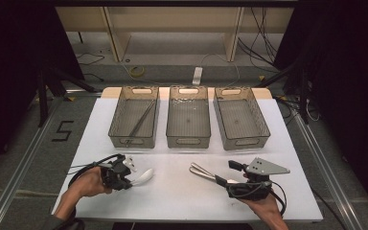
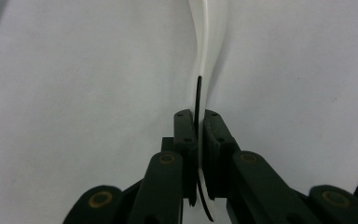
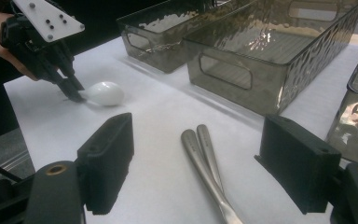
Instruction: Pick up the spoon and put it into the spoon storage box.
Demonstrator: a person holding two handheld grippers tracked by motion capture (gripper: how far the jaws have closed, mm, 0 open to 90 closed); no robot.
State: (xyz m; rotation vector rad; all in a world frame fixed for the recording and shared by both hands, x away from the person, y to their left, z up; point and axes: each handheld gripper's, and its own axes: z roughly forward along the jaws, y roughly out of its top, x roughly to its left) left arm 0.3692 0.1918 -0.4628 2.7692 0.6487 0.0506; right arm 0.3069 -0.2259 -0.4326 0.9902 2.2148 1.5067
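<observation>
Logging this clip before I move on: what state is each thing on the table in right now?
Left gripper: shut on the white spoon.
White spoon: handle gripped, lying on table.
Right gripper: open, holds nothing.
Metal utensils: lying between its fingers.
Left bin: holds chopsticks.
Middle bin: empty.
Right bin: empty.

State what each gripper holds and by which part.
Left gripper: white plastic spoon, clamped by its handle. Right gripper: nothing, open around two metal utensil handles.

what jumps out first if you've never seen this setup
Three smoky translucent plastic bins stand in a row across the far side of the white table. Nearer, the left gripper is shut on a white plastic spoon, while the open right gripper straddles two metal utensil handles.
</observation>
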